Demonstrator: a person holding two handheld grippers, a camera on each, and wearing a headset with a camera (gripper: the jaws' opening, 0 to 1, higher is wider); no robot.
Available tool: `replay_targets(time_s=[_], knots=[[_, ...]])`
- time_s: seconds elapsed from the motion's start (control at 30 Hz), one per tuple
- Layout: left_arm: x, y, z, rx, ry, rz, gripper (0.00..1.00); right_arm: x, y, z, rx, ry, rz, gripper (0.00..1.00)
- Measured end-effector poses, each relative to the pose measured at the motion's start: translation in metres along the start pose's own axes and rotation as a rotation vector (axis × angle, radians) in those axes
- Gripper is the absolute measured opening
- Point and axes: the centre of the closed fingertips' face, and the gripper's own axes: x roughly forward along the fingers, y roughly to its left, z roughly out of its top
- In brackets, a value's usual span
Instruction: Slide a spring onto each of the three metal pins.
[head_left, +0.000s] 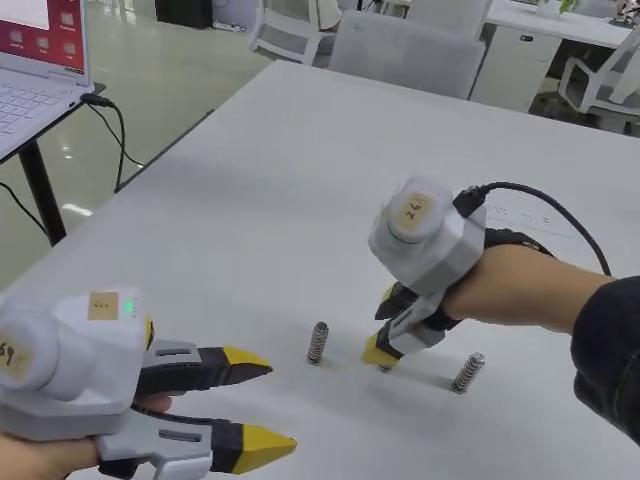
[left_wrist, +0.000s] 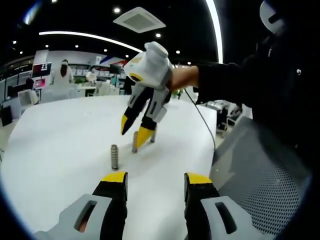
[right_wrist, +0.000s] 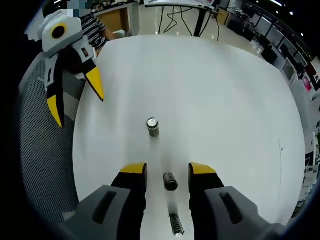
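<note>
Open-plan office, laptop (head_left: 40, 60), swivel chairs (head_left: 405, 50), ceiling lights (left_wrist: 116, 10)

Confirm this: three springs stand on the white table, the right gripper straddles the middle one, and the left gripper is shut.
Wrong on one count: the left gripper is open, jaws apart and empty, as the left gripper view shows. The right gripper does straddle the middle spring.

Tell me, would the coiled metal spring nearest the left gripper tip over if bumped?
Probably: the coiled metal spring stands upright on a narrow base. Being small, it's likely light. Tipped, it might roll on the white table.
</note>
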Motion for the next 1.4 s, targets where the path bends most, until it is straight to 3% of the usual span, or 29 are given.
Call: replay_targets(time_s=[0.4,0.8,1.4], knots=[[0.003,0.001,-0.002,0.004,0.015,-0.008,0.39,-0.016,-0.009,-0.016,0.059,-0.089,-0.082,0.44],[0.009,0.006,0.004,0.017,0.018,-0.024,0.4,-0.028,-0.008,-0.034,0.124,-0.167,-0.114,0.53],[0.016,0.016,0.011,0.019,0.014,-0.021,0.43,-0.052,-0.007,-0.065,0.28,-0.328,-0.205,0.58]])
